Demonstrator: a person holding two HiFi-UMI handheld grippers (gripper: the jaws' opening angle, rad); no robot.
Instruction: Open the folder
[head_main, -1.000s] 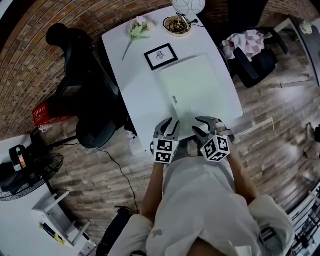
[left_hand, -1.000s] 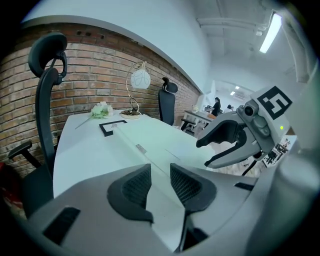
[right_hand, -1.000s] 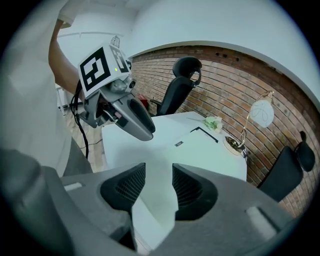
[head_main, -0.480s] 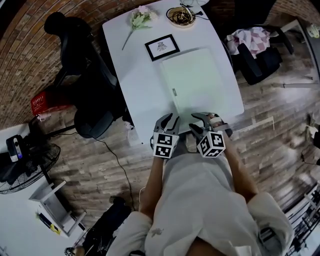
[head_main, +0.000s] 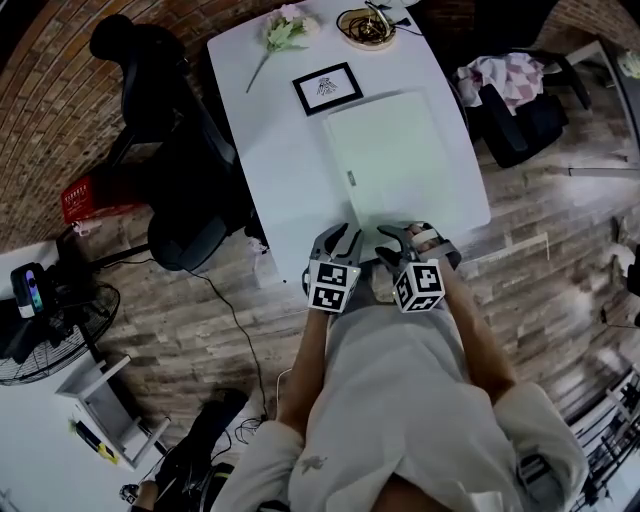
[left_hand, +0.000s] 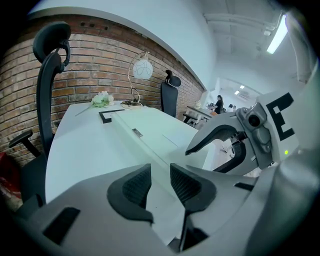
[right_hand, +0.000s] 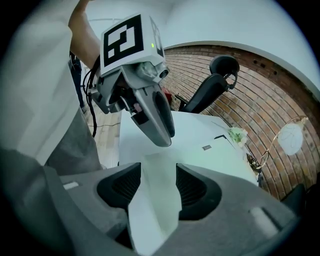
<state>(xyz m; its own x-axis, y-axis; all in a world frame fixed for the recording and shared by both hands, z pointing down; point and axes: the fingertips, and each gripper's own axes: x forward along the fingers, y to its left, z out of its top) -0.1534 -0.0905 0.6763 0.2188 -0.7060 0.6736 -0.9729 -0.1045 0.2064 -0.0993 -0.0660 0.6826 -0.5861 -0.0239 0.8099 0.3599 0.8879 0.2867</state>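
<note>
The pale green folder (head_main: 395, 160) lies closed, flat on the white table (head_main: 270, 170).

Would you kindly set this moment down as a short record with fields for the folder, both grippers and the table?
folder: pale green, closed, flat on the white table
left gripper: open, empty, at the table's near edge
right gripper: open, jaws have just been opening, nothing gripped
also on table: framed picture, flower, beyond the folder
</note>
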